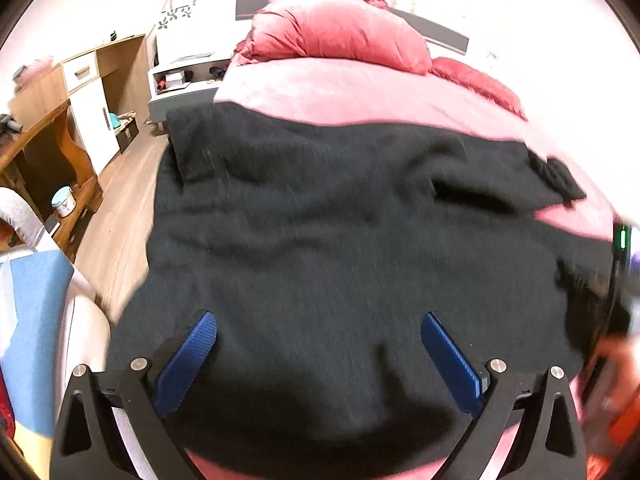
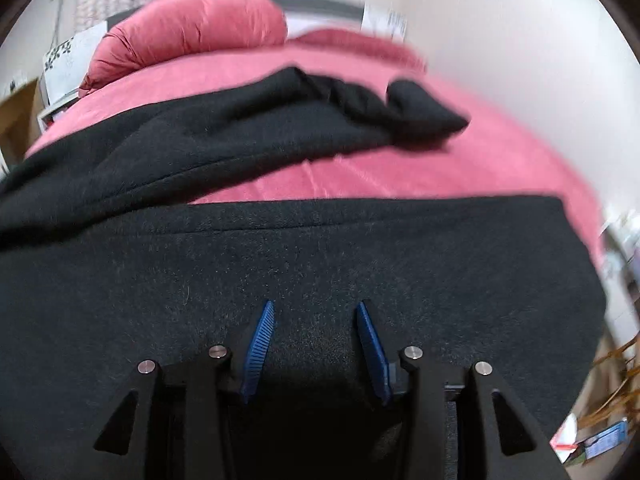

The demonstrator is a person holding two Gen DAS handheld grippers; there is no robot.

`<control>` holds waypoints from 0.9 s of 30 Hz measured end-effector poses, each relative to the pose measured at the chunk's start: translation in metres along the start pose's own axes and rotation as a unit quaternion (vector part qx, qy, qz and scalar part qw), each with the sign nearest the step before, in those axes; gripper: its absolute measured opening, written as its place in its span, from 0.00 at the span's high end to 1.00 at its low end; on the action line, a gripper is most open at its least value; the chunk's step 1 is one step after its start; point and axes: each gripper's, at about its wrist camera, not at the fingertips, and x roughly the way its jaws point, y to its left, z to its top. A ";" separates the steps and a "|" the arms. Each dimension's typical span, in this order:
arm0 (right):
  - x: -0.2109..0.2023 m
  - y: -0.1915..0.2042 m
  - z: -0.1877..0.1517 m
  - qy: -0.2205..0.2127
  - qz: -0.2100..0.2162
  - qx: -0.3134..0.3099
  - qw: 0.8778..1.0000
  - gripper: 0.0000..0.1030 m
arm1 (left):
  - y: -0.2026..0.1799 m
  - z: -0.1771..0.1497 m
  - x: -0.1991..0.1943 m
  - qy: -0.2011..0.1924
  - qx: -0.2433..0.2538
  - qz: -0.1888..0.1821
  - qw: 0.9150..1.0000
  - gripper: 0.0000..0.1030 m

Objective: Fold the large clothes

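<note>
Black woolly fabric is filling the left wrist view: the garment [image 1: 340, 220] is lying spread on the pink bed [image 1: 340, 88], its long axis running left to right, directly ahead of and beneath the left claw [image 1: 318, 320], which is gaping wide with nothing between its pads. In the right wrist view the right claw [image 2: 315, 308] is hovering partly open, gripping nothing, over a near flat panel, while a sleeve, probably, is trailing far right [image 2: 420, 114]. This claw seems nearer that sleeve.

Motion blur smears the black garment's [image 1: 320, 220] right edge; the right claw [image 1: 624, 248] is cut off there, its fingers hidden.
</note>
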 end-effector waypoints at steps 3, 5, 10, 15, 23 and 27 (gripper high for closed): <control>0.000 -0.002 -0.003 -0.003 -0.007 0.005 1.000 0.49 | 0.022 0.036 0.005 -0.027 -0.022 0.013 0.999 0.00; -0.001 -0.008 -0.006 0.002 -0.002 0.027 1.000 0.41 | 0.040 0.065 0.015 -0.043 -0.036 0.039 0.998 0.00; -0.003 -0.022 -0.004 0.006 0.027 0.062 0.998 0.35 | 0.092 0.119 0.058 -0.028 -0.075 0.096 0.992 0.00; -0.001 -0.016 -0.004 0.005 0.004 0.047 0.999 0.33 | 0.129 0.145 0.095 0.021 -0.156 0.001 0.988 0.10; 0.000 -0.016 -0.004 0.006 0.002 0.046 0.999 0.32 | 0.132 0.186 0.089 0.019 -0.165 -0.049 0.985 0.73; 0.000 -0.016 -0.004 0.006 0.001 0.046 0.999 0.32 | 0.154 0.213 0.084 -0.009 -0.182 -0.036 0.983 0.74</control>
